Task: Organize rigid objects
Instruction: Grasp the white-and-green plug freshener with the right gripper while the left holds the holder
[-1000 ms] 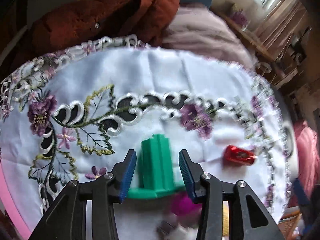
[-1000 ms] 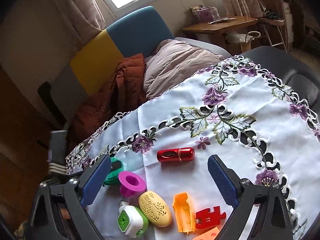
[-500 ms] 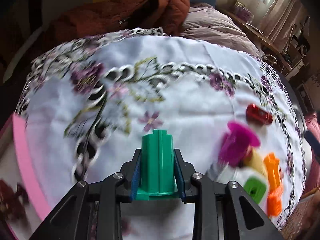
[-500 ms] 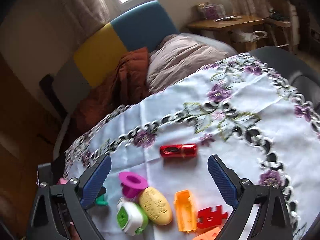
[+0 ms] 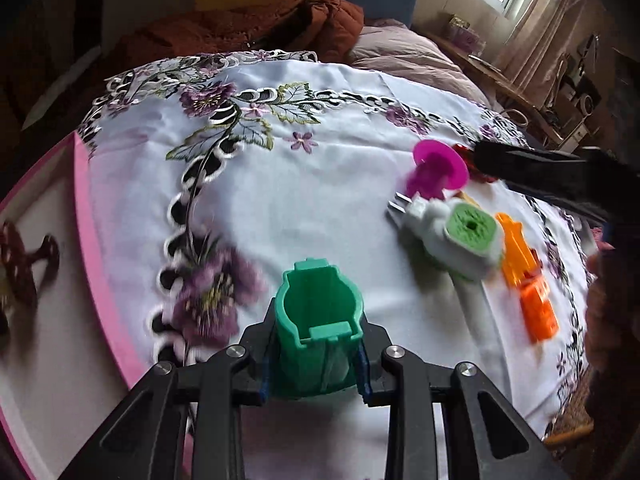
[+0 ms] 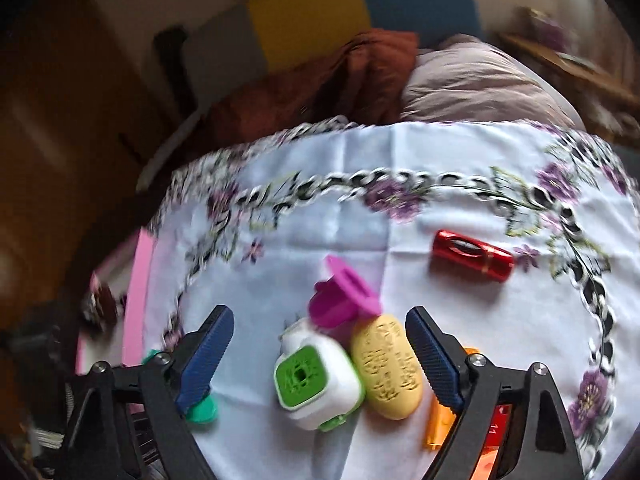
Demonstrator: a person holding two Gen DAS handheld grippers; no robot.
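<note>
Green plastic cup sat clamped between the fingers of the left gripper, lifted clear of the embroidered white cloth that covered the table, its open mouth facing the camera and its long axis running straight out along the fingers toward 12 o'clock. A pink-rimmed tray lay at about 9 o'clock from the cup, near, with its raised edge standing between cup and tray floor; a dark brown object, too blurred to identify, already rested inside. The left gripper was plainly the nearer one to that tray, so the likely drop called for a sideways carry over the rim. Open cloth lay ahead and to the left of the cup, leaving room to swing. At 2 o'clock the remaining pieces were bunched together: a magenta flanged piece, a white block with a green face and an orange piece. Seen from the right wrist, the right gripper hung with its fingers spread wide and holding nothing, straddling the white block and a yellow oval piece that touched each other. A red cylinder lay on its side at 1 o'clock, apart from the cluster, its long axis running left to right.
</note>
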